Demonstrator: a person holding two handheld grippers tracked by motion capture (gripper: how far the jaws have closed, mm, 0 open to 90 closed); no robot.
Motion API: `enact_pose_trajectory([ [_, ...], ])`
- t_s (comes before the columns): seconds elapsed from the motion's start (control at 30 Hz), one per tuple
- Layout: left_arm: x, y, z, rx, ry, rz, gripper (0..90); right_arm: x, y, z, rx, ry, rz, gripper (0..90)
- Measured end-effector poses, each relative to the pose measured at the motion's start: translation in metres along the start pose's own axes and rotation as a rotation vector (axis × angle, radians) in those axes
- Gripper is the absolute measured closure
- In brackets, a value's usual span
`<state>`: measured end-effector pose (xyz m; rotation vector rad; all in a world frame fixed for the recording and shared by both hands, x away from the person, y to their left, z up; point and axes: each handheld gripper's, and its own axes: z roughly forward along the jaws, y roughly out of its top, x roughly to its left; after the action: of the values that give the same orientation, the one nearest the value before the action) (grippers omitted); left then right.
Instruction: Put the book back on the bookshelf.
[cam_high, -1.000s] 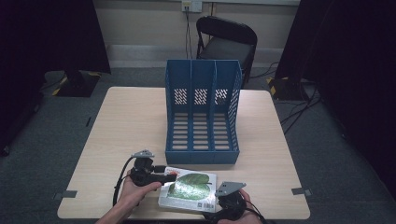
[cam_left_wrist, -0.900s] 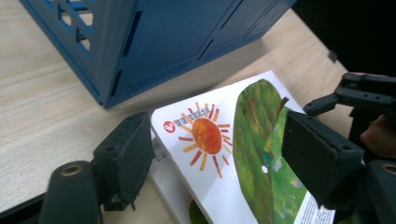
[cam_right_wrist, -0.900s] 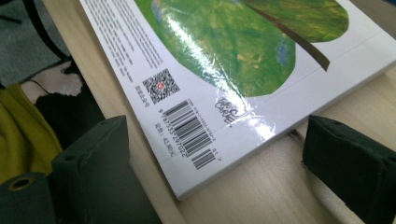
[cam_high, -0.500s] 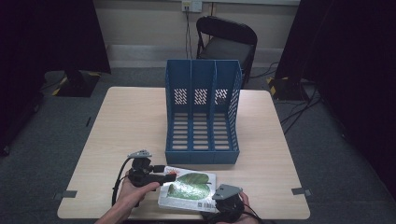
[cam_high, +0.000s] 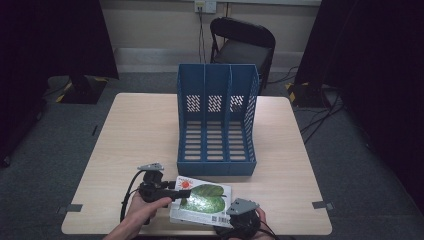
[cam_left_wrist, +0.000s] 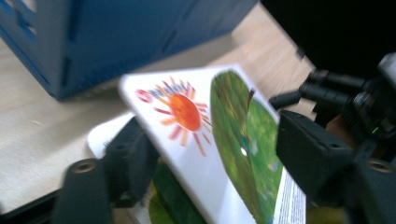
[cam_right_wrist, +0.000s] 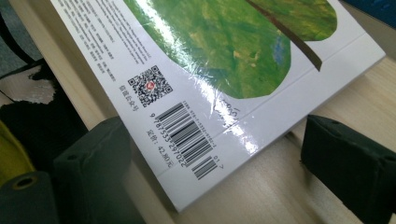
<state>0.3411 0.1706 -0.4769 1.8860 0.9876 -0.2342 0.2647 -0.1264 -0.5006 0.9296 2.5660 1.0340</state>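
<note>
A picture book (cam_high: 205, 197) with a green leaf and a red sun on its glossy cover lies near the table's front edge. My left gripper (cam_high: 172, 189) is at its left end. In the left gripper view the sun corner of the book (cam_left_wrist: 201, 116) is tilted up between the jaws of that gripper (cam_left_wrist: 215, 154). These have just been closing, with a gap still visible. My right gripper (cam_high: 231, 217) is at the near right corner. In its own view it (cam_right_wrist: 210, 158) stands open astride the barcode corner of the book (cam_right_wrist: 224, 46).
A blue three-slot file holder (cam_high: 216, 120) stands upright mid-table just beyond the book, its open side facing me; it is also in the left gripper view (cam_left_wrist: 93, 37). A dark folding chair (cam_high: 242, 42) stands behind the table (cam_high: 135, 130). Cables trail from both grippers.
The right gripper has edged slightly left at the book's near corner. The left hand and the book stay about where they were.
</note>
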Motion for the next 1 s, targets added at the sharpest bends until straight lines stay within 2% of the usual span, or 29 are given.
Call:
enact_pose_trajectory([
  [0.1, -0.002, -0.001, 0.005, 0.032, -0.016, 0.006, 34.2, -0.003, 0.000, -0.001, -0.004, 0.018, 0.020, 9.1],
  [0.2, -0.003, -0.002, 0.011, 0.073, -0.043, 0.015, 40.7, -0.003, 0.001, -0.001, -0.010, 0.022, 0.014, 11.3],
  [0.3, -0.005, -0.003, 0.017, 0.099, -0.066, 0.023, 42.3, -0.004, 0.002, 0.000, -0.012, 0.033, 0.004, 12.2],
  [0.47, -0.001, -0.003, 0.018, 0.109, -0.086, 0.007, 43.2, -0.005, 0.006, 0.003, -0.009, 0.065, -0.001, 11.4],
  [0.63, 0.001, -0.003, 0.019, 0.121, -0.095, -0.016, 42.2, -0.005, 0.008, 0.006, -0.005, 0.072, -0.015, 9.2],
  [0.8, 0.002, -0.002, 0.024, 0.138, -0.104, -0.032, 37.9, -0.005, 0.011, 0.007, 0.000, 0.089, -0.021, 8.4],
  [0.87, 0.003, -0.001, 0.023, 0.131, -0.101, -0.039, 40.2, -0.004, 0.012, 0.008, 0.005, 0.083, -0.029, 8.0],
  [1.0, 0.004, -0.001, 0.020, 0.117, -0.118, -0.039, 51.2, -0.005, 0.013, 0.010, 0.001, 0.098, -0.027, 8.2],
])
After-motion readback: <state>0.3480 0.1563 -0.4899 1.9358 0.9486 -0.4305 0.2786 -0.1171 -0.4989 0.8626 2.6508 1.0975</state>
